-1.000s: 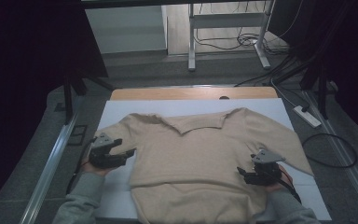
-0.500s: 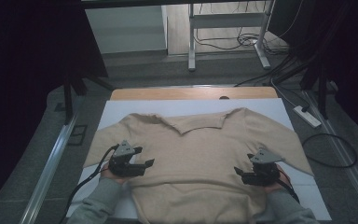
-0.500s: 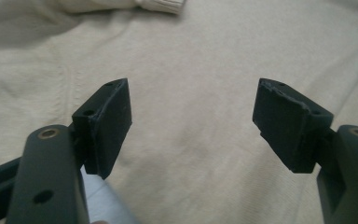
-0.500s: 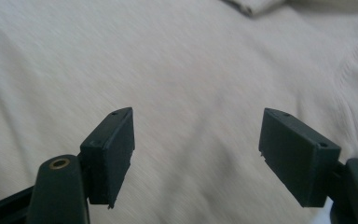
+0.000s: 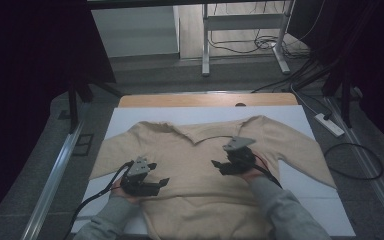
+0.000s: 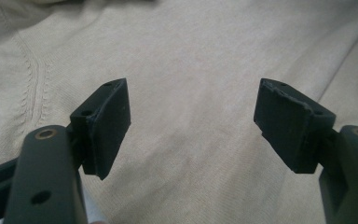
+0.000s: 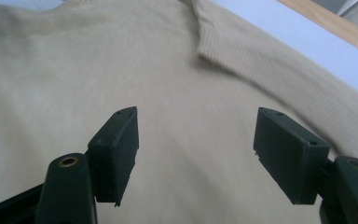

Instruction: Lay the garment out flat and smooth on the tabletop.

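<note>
Spread flat on a white table: a beige sweater, under both tongs. Left tongs open, empty, over the left side; right tongs just narrowing, nothing between them, near the collar. Risk: pinching one layer only, bunching the knit.

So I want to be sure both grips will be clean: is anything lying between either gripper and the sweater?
Nothing visible is. The left gripper and the right gripper both hang with jaws open over bare beige sweater, and only knit cloth shows between and ahead of the jaws.
</note>
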`<state>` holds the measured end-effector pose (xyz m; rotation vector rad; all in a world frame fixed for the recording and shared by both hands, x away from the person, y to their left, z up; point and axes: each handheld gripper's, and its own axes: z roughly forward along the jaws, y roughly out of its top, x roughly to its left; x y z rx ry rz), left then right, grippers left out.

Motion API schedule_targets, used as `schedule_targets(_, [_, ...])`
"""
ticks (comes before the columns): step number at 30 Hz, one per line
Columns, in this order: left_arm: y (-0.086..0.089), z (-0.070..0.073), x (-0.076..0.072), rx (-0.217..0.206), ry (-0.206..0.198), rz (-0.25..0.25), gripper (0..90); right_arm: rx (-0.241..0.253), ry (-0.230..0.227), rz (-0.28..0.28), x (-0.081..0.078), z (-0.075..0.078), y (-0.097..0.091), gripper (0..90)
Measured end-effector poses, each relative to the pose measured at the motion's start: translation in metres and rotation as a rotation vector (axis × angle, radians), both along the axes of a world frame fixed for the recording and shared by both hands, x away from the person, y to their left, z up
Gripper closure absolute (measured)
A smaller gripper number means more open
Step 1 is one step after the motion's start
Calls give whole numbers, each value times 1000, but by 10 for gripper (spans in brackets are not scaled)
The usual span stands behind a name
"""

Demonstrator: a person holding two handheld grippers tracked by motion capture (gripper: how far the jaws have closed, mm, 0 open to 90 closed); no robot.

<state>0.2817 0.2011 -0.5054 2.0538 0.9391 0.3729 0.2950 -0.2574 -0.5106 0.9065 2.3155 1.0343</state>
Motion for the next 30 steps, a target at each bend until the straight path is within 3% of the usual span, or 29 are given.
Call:
schedule_targets(6, [-9,-7,-7,33,1,-31,265,1,-18,81,5,12,28,331])
schedule_targets(9, [-10,-8,-8,47,2,-38,258,-4,-27,125,18,18,56,362])
schedule_targets(12, [-9,-8,-9,42,-3,-42,257,4,-5,169,39,22,88,415])
schedule_targets(15, [-9,-8,-9,55,-10,-50,255,-10,23,196,66,25,122,516])
schedule_targets(17, [-9,-9,-9,64,-11,-51,255,-46,28,203,85,23,142,675])
schedule_targets(19, [-10,-10,-9,73,-12,-55,253,-49,40,199,104,18,158,800])
schedule_targets(21, [-10,-11,-10,78,-12,-58,253,-64,37,187,121,11,169,822])
schedule_targets(22, [-9,-13,-11,105,-1,-59,253,-68,42,186,128,8,174,824])
schedule_targets(23, [-9,-13,-11,107,-3,-60,253,-243,-1,234,194,4,202,825])
schedule_targets(27, [-7,-12,-11,114,-11,-56,251,-223,-80,77,234,20,205,791])
schedule_targets(30, [-6,-12,-11,113,-15,-55,251,-174,-155,-60,248,30,207,552])
